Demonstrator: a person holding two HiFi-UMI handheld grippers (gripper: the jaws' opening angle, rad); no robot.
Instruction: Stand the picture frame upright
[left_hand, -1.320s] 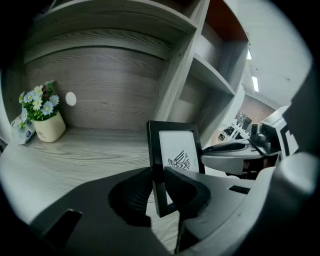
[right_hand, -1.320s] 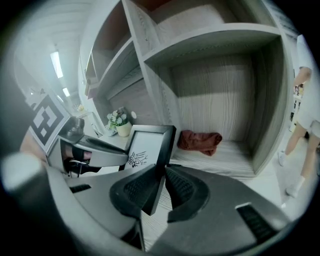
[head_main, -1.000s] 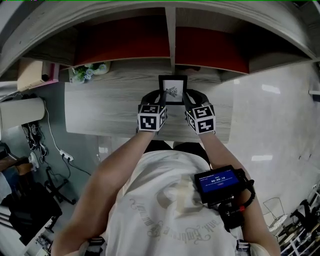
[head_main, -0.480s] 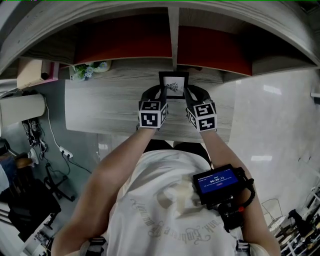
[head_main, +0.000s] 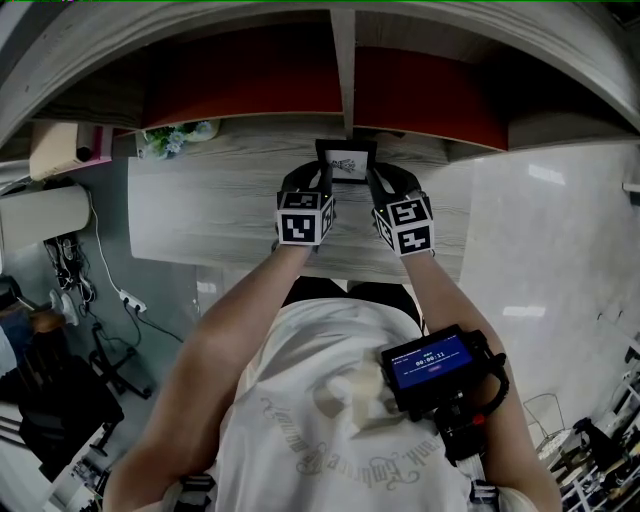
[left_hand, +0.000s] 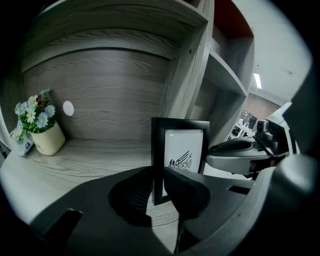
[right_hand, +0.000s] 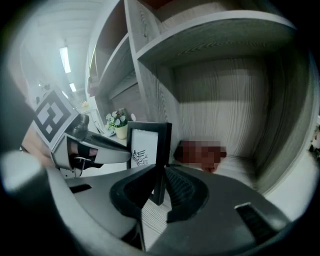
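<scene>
Black picture frame (head_main: 347, 163), white print inside, upright on wooden desk (head_main: 200, 215)

The 2 arms stretch forward side by side from the torso, the left arm (head_main: 240, 325) and the right arm (head_main: 432, 292) nearly parallel. Each hand holds its gripper angled down and forward, the marker cubes facing up. The left gripper (head_main: 318, 182) has its 2 jaws pressed onto the left edge of the picture frame (head_main: 348, 162). The right gripper (head_main: 377, 182) clamps the right edge the same way, level with the left
</scene>
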